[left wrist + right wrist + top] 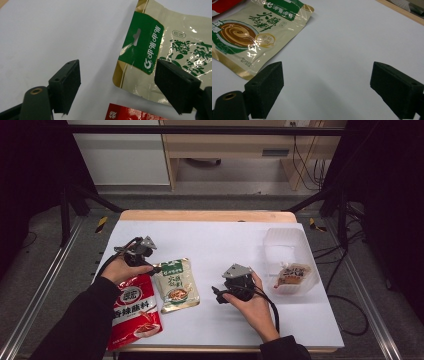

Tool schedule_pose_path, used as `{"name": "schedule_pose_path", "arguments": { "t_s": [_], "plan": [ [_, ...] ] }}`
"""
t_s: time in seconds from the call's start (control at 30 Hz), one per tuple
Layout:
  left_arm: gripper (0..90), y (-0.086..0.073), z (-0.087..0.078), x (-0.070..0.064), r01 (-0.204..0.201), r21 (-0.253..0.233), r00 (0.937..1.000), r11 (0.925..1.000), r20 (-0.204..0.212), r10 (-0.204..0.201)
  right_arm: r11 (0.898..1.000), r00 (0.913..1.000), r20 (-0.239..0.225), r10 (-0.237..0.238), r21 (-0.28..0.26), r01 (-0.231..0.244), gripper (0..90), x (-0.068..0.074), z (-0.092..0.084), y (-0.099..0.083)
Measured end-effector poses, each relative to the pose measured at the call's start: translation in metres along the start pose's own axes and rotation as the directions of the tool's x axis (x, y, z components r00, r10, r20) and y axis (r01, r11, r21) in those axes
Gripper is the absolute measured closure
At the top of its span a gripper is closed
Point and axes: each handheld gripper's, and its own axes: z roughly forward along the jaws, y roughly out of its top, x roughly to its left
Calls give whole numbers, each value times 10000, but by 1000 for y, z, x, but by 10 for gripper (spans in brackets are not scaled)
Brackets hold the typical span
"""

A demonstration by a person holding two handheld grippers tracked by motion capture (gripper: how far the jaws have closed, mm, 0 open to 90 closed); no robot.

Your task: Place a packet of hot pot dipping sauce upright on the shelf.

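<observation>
White-covered bench (pixel 215 240): left gripper (pixel 117 82) low centre, fingers (pixel 66 82) apart astride beige pouch (pixel 160 52) corner, unclamped; right gripper (pixel 325 87) fingers apart, empty.

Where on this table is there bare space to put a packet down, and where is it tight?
The far stretch of the white table, between the left gripper and the clear plastic tub, is bare. So is the near strip between the beige packet and the right gripper. The near left is crowded: the red packet lies against the beige one.
</observation>
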Motion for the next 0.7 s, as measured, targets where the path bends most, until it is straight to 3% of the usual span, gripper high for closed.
{"name": "schedule_pose_path", "arguments": {
  "t_s": [0.4, 0.7],
  "plan": [
    [245, -12, 12, -5, 340, -36, 9992, 9994, 227, -339, 9998, 9999, -137, -19, 178, 21, 122, 2, 2, -1],
    [260, -13, 18, -7, 287, 102, 9986, 9995, 434, -291, 9997, 9999, -160, 6, 231, -2, 121, 1, 2, -1]
  ]
}}
